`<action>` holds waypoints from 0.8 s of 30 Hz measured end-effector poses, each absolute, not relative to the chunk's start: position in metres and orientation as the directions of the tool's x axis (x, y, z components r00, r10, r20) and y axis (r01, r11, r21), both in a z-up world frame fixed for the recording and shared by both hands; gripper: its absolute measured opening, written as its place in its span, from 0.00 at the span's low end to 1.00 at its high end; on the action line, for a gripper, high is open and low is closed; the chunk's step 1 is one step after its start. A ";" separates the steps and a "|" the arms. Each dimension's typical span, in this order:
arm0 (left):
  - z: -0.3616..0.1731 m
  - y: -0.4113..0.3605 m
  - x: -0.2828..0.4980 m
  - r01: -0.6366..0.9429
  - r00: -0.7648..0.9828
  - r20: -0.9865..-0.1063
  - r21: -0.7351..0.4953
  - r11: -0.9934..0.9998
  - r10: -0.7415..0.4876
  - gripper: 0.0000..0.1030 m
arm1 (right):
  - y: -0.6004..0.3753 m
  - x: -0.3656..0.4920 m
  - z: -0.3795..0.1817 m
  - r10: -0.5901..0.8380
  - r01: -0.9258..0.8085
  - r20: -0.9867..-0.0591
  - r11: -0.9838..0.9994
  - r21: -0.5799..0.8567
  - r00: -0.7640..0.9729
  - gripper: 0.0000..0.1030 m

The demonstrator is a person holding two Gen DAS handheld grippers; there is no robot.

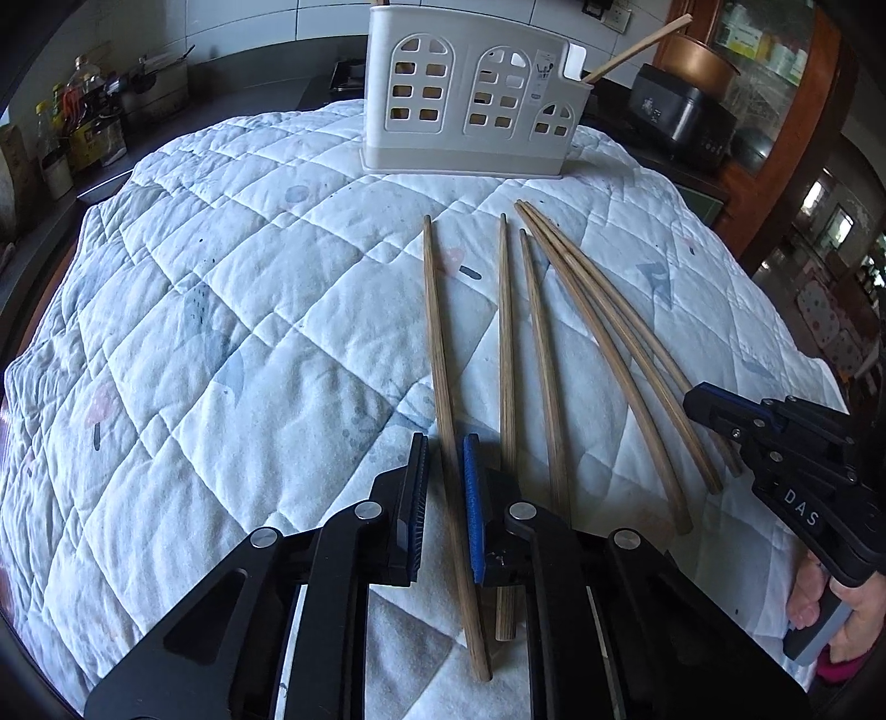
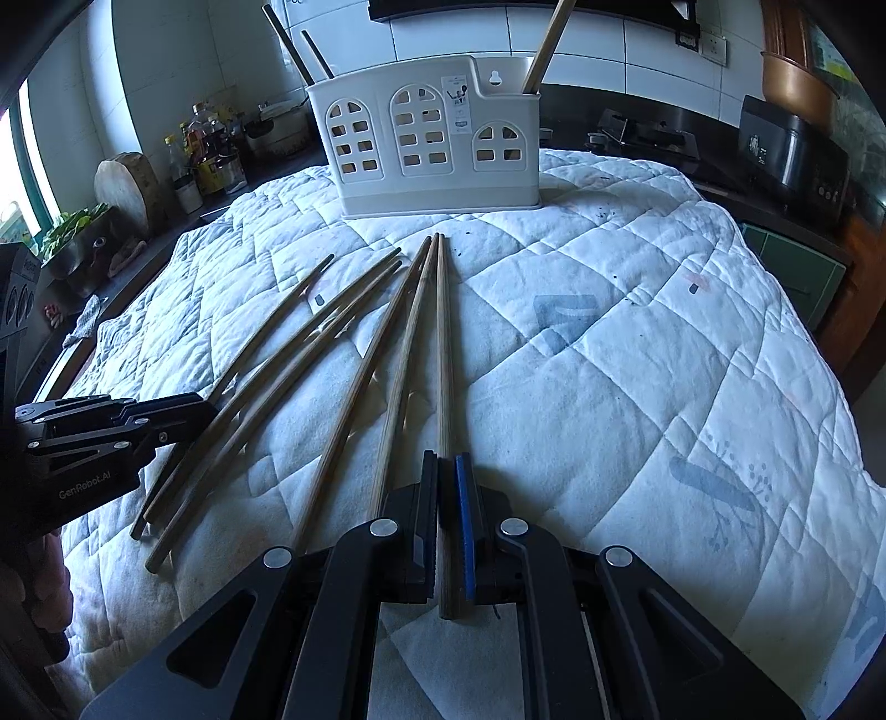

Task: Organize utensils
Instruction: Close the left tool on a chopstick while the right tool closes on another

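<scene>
Several wooden chopsticks lie side by side on a quilted white cloth. A white utensil holder with arched cut-outs stands at the far edge, also in the right wrist view; chopsticks stand in it. My left gripper is open around the leftmost chopstick, which lies between its jaws with a gap on both sides. My right gripper is shut on the rightmost chopstick, still lying along the cloth. The right gripper also shows at the right of the left wrist view.
The cloth covers a counter. Bottles and jars and a round wooden board stand at the back left. A dark cooker and a copper pot stand at the back right. A stove top lies behind the holder.
</scene>
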State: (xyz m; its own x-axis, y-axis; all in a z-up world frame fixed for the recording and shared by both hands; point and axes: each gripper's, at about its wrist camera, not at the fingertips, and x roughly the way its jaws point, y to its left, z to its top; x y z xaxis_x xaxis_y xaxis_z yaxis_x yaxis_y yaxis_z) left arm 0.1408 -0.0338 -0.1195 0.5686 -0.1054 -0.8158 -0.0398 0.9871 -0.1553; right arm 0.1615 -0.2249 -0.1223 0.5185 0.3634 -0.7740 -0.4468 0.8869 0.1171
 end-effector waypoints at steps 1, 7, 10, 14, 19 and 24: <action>-0.119 -0.032 0.141 -0.042 0.569 -0.814 -0.164 0.986 -0.111 0.07 | -0.225 0.161 -0.122 0.363 -0.446 -0.774 0.887 0.117 0.519 0.07; -0.112 -0.022 0.139 -0.037 0.598 -0.787 -0.218 0.975 -0.153 0.05 | -0.226 0.157 -0.115 0.364 -0.443 -0.760 0.889 0.112 0.538 0.07; -0.104 -0.019 0.137 -0.018 0.627 -0.762 -0.225 0.974 -0.164 0.05 | -0.226 0.154 -0.108 0.366 -0.443 -0.749 0.890 0.108 0.552 0.07; -0.088 -0.012 0.132 0.006 0.680 -0.709 -0.249 0.968 -0.187 0.05 | -0.226 0.148 -0.091 0.368 -0.446 -0.718 0.890 0.090 0.590 0.07; -0.068 -0.003 0.130 0.029 0.730 -0.650 -0.277 0.960 -0.209 0.05 | -0.224 0.144 -0.064 0.378 -0.448 -0.666 0.891 0.074 0.643 0.07; -0.054 0.003 0.129 0.064 0.757 -0.609 -0.295 0.953 -0.239 0.05 | -0.218 0.146 -0.041 0.389 -0.457 -0.627 0.887 0.059 0.675 0.07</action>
State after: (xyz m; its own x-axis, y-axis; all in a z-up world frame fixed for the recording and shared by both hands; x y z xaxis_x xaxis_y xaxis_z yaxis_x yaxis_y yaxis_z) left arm 0.1293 0.0034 -0.0541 0.7565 -0.2391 -0.6087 0.0643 0.9535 -0.2945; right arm 0.1457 -0.2184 -0.0414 0.6747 0.3892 -0.6271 -0.4571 0.8874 0.0590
